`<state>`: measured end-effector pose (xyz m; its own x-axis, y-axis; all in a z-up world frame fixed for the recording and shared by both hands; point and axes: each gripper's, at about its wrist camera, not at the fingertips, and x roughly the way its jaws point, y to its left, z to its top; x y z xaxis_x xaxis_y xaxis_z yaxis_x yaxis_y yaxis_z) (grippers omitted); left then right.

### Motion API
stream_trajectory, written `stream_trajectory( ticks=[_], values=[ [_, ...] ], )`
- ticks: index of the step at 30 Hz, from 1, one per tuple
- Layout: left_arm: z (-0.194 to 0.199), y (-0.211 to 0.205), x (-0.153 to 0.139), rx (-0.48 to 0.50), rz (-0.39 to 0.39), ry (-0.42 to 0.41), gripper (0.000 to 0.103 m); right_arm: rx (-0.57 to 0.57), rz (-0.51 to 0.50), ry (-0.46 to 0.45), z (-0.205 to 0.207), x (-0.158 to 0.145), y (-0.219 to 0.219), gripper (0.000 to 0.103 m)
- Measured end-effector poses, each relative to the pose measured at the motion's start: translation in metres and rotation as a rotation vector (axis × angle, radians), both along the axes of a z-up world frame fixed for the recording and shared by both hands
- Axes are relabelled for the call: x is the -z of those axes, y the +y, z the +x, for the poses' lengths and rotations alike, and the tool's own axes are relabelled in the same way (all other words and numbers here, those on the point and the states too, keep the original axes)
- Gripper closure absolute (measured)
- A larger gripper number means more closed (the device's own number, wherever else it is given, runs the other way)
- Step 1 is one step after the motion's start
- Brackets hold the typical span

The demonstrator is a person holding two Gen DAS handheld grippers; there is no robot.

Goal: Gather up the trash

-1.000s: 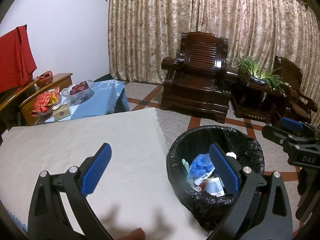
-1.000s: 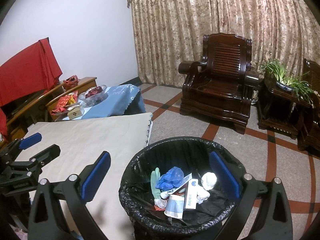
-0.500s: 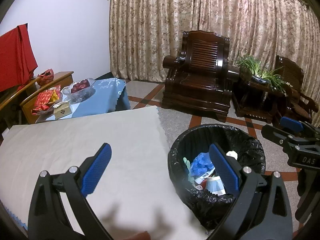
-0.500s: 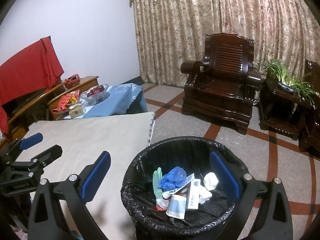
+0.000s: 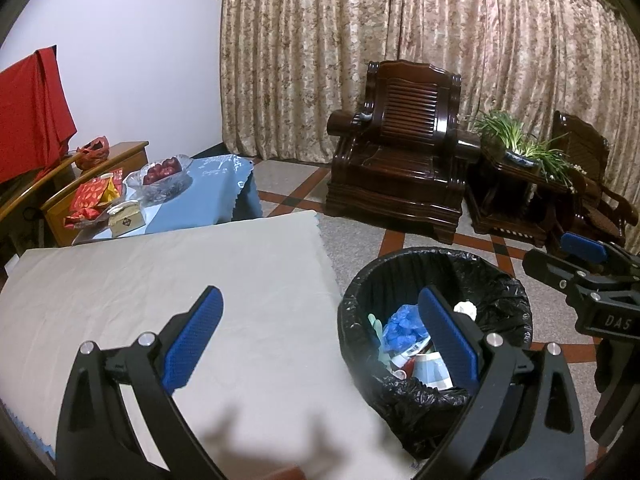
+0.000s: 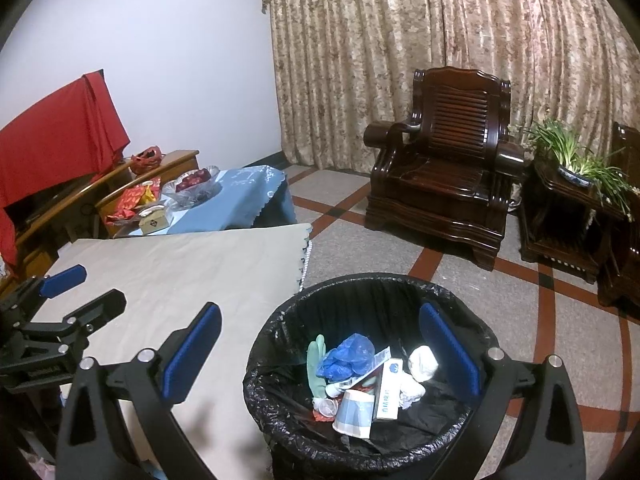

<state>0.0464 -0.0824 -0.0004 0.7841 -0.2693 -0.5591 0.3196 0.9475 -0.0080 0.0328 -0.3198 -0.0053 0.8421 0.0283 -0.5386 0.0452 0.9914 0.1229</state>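
A black-lined trash bin (image 6: 280,344) stands on the floor beside the table; it also shows in the left wrist view (image 5: 504,280). Inside lie a blue plastic bag (image 6: 348,356), a green glove (image 6: 316,364), a paper cup (image 6: 354,414), a white box (image 6: 388,390) and crumpled white paper (image 6: 422,362). My right gripper (image 6: 320,352) is open and empty above the bin. My left gripper (image 5: 320,334) is open and empty over the table's right edge, next to the bin.
A beige cloth covers the table (image 5: 160,280). Behind it a blue-clothed table (image 5: 208,196) bears a glass fruit bowl (image 5: 162,174) and packets. A dark wooden armchair (image 5: 404,168), a side table with a plant (image 5: 520,148) and curtains stand at the back.
Both grippers have drifted back slightly and stay open; the bin and its contents have not moved.
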Motion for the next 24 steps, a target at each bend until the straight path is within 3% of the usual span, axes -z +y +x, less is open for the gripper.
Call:
stream_trajectory(
  ticks=[24],
  values=[
    [0.0013,0.003,0.0001,-0.001,0.001,0.001,0.008,-0.005,-0.003,-0.002,0.0012,-0.0001,0.0042,0.006]
  ],
)
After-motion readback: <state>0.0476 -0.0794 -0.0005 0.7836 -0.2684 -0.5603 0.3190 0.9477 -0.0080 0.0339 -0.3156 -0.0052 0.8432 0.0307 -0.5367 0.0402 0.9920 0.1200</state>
